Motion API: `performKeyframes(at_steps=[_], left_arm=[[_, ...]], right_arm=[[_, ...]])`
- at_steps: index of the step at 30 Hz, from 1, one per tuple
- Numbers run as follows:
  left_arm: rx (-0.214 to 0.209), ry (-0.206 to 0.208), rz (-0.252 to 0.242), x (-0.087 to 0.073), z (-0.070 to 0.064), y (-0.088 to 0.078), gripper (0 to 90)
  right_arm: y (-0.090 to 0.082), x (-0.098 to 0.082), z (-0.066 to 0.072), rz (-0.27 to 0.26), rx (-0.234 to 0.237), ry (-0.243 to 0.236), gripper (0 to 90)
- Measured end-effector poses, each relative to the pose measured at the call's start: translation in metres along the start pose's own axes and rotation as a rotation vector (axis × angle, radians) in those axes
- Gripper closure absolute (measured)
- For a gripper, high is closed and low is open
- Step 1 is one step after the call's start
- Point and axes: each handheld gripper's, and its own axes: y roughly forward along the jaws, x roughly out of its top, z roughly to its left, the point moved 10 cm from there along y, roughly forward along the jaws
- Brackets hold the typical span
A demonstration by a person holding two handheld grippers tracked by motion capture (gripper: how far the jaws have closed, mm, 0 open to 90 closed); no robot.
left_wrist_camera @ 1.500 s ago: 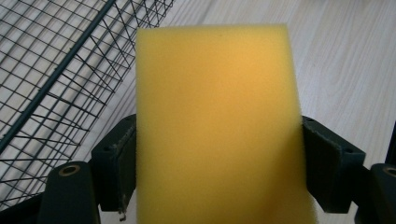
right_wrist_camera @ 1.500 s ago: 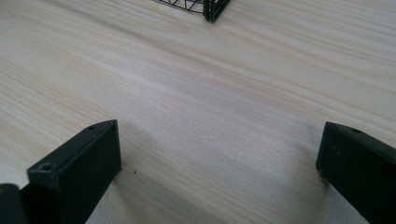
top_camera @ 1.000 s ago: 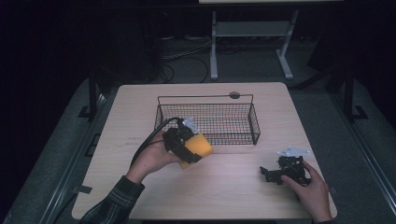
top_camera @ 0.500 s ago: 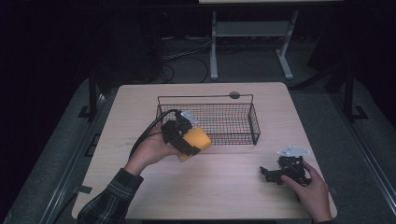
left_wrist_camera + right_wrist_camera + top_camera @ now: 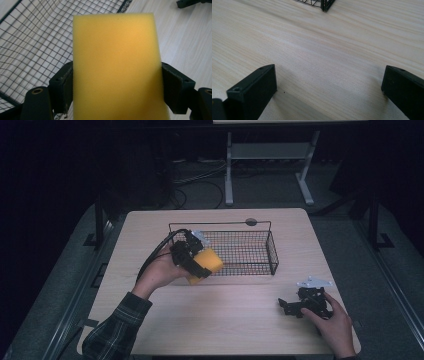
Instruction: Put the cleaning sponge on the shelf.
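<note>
**Sponge clamped at the basket's edge**

The left gripper (image 5: 197, 262) pinches the sponge (image 5: 116, 67) between both pads. The basket (image 5: 32, 37) lies just beyond, partly hidden. The right gripper (image 5: 328, 92) rests empty, jaws wide apart, on the table (image 5: 332, 45).

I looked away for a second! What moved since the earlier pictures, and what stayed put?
The left gripper, clamped on the yellow foam sponge block, carried it up and toward the black wire basket, so the sponge now hangs at the basket's near left rim. Nothing was grabbed or dropped. The right gripper stayed open on the light wooden table, and the basket did not move.
</note>
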Motion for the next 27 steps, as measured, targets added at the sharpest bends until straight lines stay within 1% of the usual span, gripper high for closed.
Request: performKeyframes(at_steps=[3, 12, 13, 14, 17, 19, 21, 27], left_arm=[[0.006, -0.013, -0.003, 0.002, 0.005, -0.002, 23.0], [0.027, -0.022, 0.01, 0.006, 0.022, -0.006, 23.0], [0.032, -0.032, 0.008, 0.007, 0.026, -0.006, 23.0], [0.032, -0.032, 0.008, 0.007, 0.026, -0.006, 23.0], [0.036, -0.045, 0.006, 0.008, 0.032, -0.005, 23.0], [0.043, -0.053, 0.009, 0.008, 0.038, -0.005, 23.0], [0.044, -0.056, 0.009, 0.008, 0.04, -0.004, 23.0], [0.055, -0.078, 0.007, 0.009, 0.049, -0.004, 23.0]], right_arm=[[0.0, 0.0, 0.0, -0.001, -0.001, -0.002, 0.0], [0.0, 0.0, 0.0, -0.001, -0.001, -0.001, 0.0], [0.0, 0.0, 0.0, 0.0, -0.001, -0.001, 0.0], [0.0, 0.0, 0.0, 0.0, -0.001, -0.001, 0.0], [0.0, 0.0, 0.0, 0.0, -0.001, -0.002, 0.0], [0.0, 0.0, 0.0, -0.001, -0.001, -0.002, 0.0], [0.0, 0.0, 0.0, -0.002, -0.001, -0.001, 0.0], [0.0, 0.0, 0.0, -0.001, -0.001, -0.001, 0.0]])
